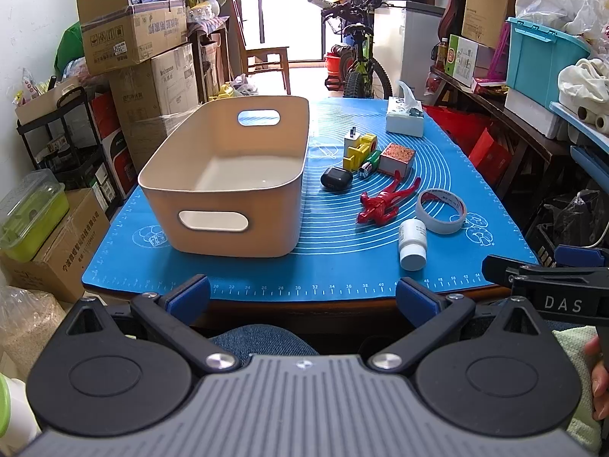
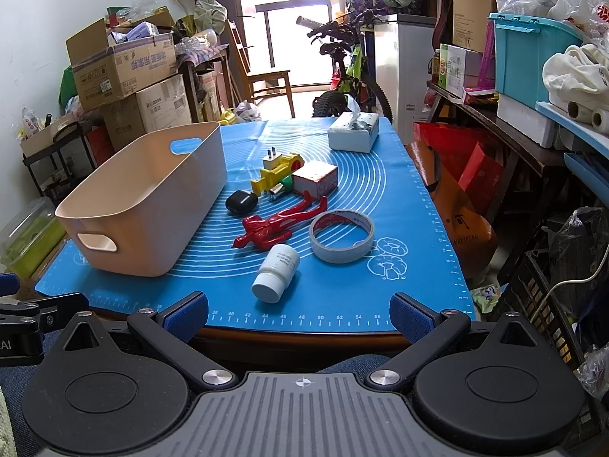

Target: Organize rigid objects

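A beige basket (image 1: 224, 182) (image 2: 148, 205) stands empty on the left of the blue mat (image 1: 342, 266) (image 2: 342, 297). To its right lie a white pill bottle (image 1: 412, 243) (image 2: 276, 272), a tape roll (image 1: 440, 210) (image 2: 341, 236), a red figure (image 1: 386, 200) (image 2: 279, 224), a black case (image 1: 335, 178) (image 2: 240, 202), a yellow toy (image 1: 359, 150) (image 2: 276, 175), a red-topped box (image 1: 396, 158) (image 2: 318, 179) and a white plug (image 1: 351, 139) (image 2: 271, 159). My left gripper (image 1: 302, 297) and right gripper (image 2: 300, 314) are open and empty, both at the table's near edge.
A tissue box (image 1: 404, 116) (image 2: 354, 131) stands at the mat's far right. Cardboard boxes (image 1: 133, 34) are stacked on the left, a bicycle (image 1: 357, 64) behind the table, and cluttered shelves with a teal bin (image 1: 540, 57) on the right.
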Motion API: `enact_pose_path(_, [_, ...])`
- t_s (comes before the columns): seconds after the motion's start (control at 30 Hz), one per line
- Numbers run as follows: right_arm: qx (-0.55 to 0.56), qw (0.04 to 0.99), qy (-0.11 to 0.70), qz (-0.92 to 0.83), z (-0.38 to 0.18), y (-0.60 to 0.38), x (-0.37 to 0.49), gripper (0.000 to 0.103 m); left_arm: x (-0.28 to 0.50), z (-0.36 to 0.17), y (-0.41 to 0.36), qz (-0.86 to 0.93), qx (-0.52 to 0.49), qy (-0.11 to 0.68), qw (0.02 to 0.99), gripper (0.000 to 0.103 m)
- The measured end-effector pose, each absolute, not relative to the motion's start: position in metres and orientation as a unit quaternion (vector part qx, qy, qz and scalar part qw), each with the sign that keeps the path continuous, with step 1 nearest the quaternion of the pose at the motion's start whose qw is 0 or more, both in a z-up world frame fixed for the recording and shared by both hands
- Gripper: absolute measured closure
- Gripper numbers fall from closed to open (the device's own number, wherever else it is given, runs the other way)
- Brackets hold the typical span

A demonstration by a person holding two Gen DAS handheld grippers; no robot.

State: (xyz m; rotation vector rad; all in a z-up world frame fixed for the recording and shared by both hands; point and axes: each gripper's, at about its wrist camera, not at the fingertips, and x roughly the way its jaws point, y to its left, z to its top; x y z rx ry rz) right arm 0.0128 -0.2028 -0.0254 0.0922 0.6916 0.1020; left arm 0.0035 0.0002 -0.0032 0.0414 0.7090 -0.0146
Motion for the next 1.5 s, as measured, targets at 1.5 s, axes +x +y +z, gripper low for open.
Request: enact_pose_path(1.5, [0.046,0.937,0.34,0.06,-0.022,-0.181,0.064,0.003,0.079,0.027,0.055,0.026,0.065,0.365,0.929,0.001])
